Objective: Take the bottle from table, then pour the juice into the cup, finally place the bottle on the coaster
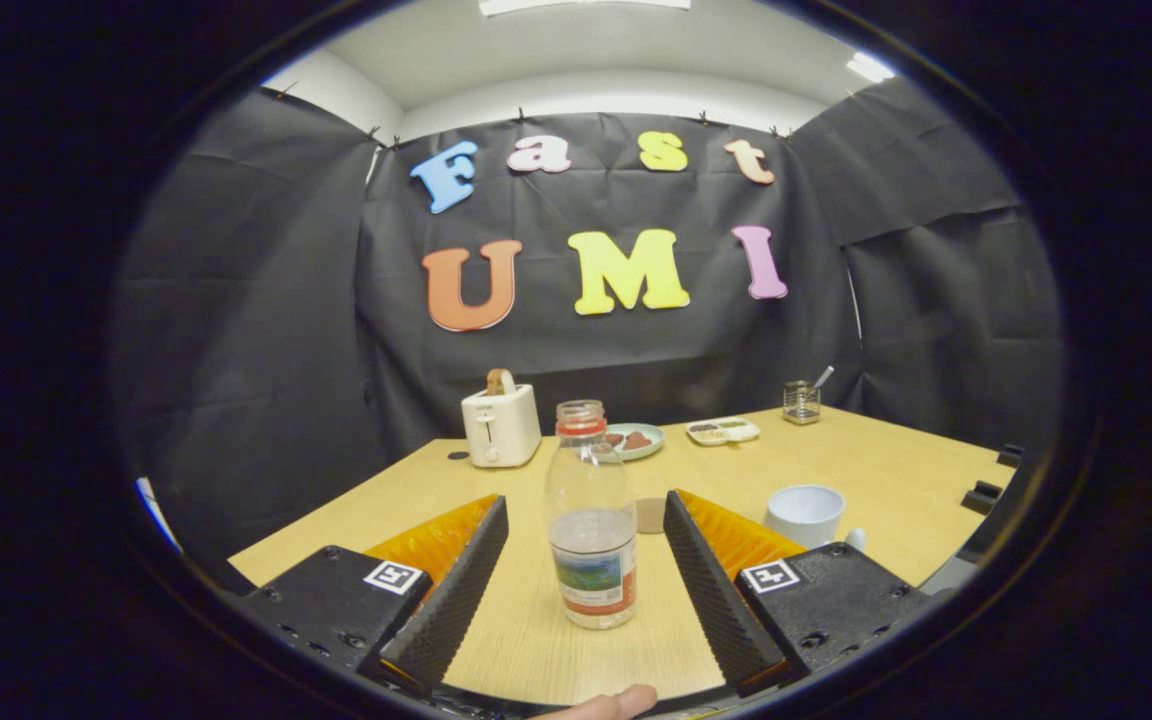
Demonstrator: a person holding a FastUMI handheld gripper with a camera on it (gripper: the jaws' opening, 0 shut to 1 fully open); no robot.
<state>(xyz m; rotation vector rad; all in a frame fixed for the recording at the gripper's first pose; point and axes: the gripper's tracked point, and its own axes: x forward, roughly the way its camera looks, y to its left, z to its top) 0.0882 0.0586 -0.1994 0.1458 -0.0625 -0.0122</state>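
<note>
A clear plastic bottle [591, 520] with no cap, a red neck ring and a label stands upright on the wooden table [886, 470], holding a little pale juice. It is between the fingers of my gripper [586, 515], which is open, with a gap on each side of the bottle. A white cup [804, 514] sits just beyond the right finger. Behind the bottle, a small round brown coaster [650, 514] lies flat on the table, partly hidden by the bottle.
Farther back stand a white toaster [501, 425] with bread in it, a plate [636, 440] of food, a small white tray [723, 431] and a glass jar [801, 402] with a spoon. A fingertip [611, 703] shows at the near edge.
</note>
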